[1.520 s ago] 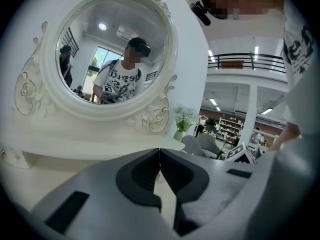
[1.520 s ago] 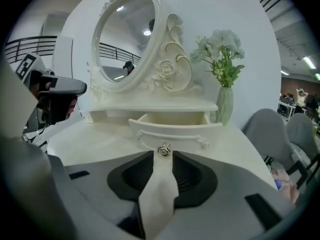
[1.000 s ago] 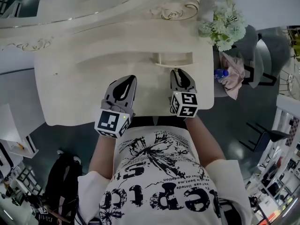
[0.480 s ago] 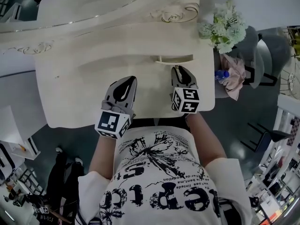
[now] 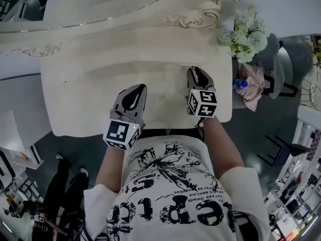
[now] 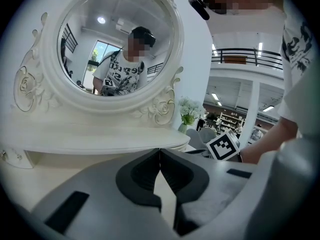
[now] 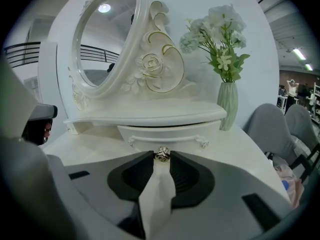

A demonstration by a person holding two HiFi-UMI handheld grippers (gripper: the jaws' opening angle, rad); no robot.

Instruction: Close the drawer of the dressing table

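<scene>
Presently right tool (image 7: 161, 158) clamps the drawer knob (image 7: 162, 153).

Your L gripper (image 6: 160, 155): jaw tips touching, nothing btwn them. Straight ahead: oval mirror (image 6: 117, 39) w/ your reflection in it, curved shelf (image 6: 100, 136) just below. Flowers (image 6: 189, 110) to the right; other gripper's marker cube (image 6: 223, 146) near them.

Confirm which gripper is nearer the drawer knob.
Right. The right gripper has its jaws on the drawer knob; the left gripper is over the tabletop to its left, jaws shut, clear of it.
</scene>
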